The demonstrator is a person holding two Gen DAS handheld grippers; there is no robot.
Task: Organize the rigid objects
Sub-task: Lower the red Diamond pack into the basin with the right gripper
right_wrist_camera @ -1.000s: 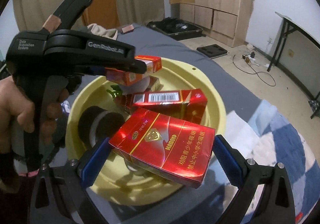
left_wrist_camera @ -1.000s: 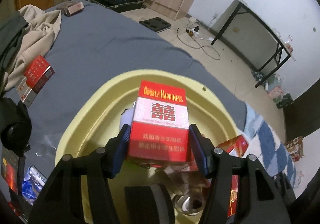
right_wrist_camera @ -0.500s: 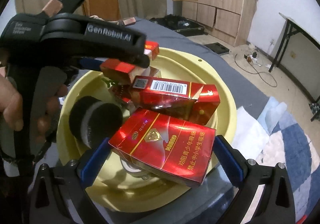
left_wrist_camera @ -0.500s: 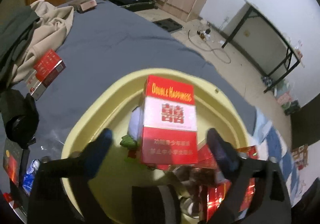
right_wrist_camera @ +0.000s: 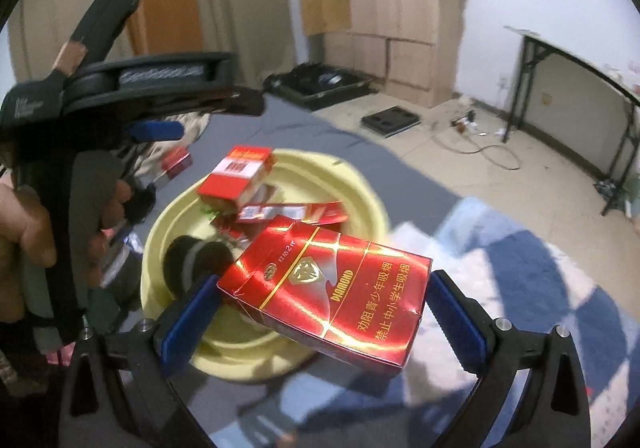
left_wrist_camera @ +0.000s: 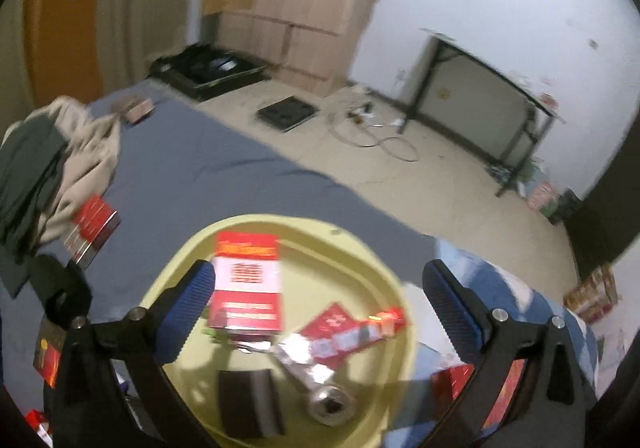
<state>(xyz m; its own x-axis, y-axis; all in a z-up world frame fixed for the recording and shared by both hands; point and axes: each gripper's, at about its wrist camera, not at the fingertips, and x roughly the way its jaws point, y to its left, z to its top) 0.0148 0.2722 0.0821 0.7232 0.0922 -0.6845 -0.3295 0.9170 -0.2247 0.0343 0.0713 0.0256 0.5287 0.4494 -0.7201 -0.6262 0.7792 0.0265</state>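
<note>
While our left gripper point(left_wrist_camera: 316, 312) is hanging wide apart, our right gripper point(right_wrist_camera: 320, 312) is clamping a pack point(right_wrist_camera: 332, 292) that may miss the basin point(right_wrist_camera: 360, 184).

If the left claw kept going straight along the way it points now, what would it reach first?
Most likely the clutter in the yellow basin: the left claw, wide open and empty, aims down at the flat red pack and foil wrapper beside the red-and-white carton. Blur and fisheye leave depth uncertain.

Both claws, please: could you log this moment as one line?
left claw: open, empty | right claw: shut on Diamond pack | basin: holds Double Happiness pack
</note>
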